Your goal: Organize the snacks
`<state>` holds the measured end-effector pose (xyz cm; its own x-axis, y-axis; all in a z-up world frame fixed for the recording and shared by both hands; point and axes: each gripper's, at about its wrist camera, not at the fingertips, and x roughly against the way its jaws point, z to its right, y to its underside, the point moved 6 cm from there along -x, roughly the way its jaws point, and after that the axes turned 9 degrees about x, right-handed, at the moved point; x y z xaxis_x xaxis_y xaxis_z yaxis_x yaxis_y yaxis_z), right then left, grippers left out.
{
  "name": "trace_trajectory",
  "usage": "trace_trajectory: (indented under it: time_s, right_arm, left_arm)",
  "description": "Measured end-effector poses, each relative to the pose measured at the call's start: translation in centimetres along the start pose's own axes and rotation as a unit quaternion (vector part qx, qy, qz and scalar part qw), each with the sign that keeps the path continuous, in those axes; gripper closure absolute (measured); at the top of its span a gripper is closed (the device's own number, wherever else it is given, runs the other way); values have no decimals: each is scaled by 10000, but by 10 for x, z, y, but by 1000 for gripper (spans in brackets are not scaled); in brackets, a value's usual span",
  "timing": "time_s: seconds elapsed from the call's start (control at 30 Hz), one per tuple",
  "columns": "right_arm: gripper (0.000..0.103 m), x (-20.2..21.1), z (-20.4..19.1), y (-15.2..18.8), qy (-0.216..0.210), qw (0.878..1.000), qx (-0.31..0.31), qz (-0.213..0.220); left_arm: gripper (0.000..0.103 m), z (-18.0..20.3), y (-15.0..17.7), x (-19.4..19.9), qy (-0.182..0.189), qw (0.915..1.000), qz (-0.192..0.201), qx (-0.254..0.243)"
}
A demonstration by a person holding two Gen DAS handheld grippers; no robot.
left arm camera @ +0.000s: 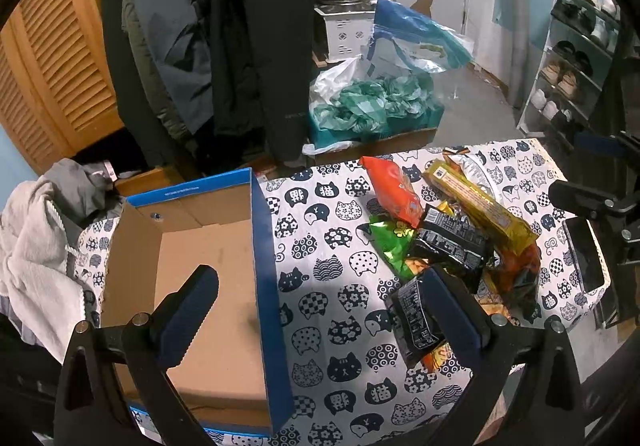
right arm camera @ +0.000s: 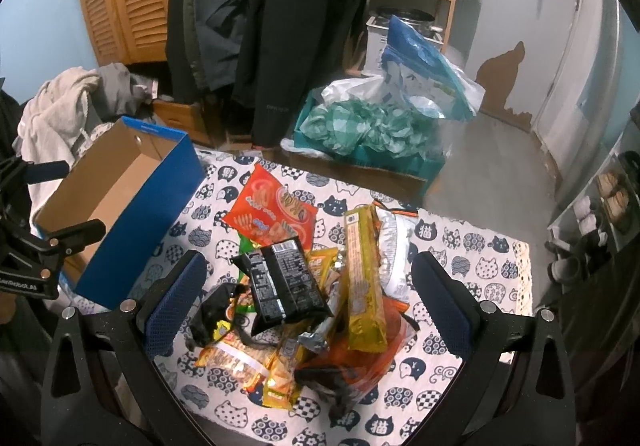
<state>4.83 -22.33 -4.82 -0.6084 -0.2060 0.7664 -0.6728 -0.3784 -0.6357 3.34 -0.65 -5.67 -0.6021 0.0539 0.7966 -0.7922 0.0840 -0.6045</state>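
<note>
A pile of snack packets [right arm camera: 312, 286] lies on the cat-print tablecloth [right arm camera: 460, 258]: an orange bag [right arm camera: 272, 213], a long gold pack [right arm camera: 362, 278], black packets [right arm camera: 280, 282]. The pile also shows in the left wrist view [left arm camera: 452, 234]. An empty blue cardboard box [left arm camera: 200, 262] stands at the left, also seen in the right wrist view [right arm camera: 120, 201]. My left gripper [left arm camera: 320, 306] is open above the box's right wall, its right finger beside a black packet [left arm camera: 416, 322]. My right gripper [right arm camera: 308, 286] is open, hovering over the pile.
Clothes [left arm camera: 36, 242] are heaped left of the box. A dark phone [left arm camera: 584, 254] lies at the table's right edge. Behind the table hang coats [left arm camera: 224, 37], with a box of green bags [right arm camera: 368, 133] on the floor and a shoe rack [left arm camera: 572, 65] at right.
</note>
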Motion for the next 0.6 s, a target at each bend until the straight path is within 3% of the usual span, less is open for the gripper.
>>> trace_trajectory:
  time_s: [0.6]
  right_arm:
    - [2,-1,0,0,-11,10000,7,-1]
  left_arm:
    - [0,1,1,0,-14,10000,-15,3]
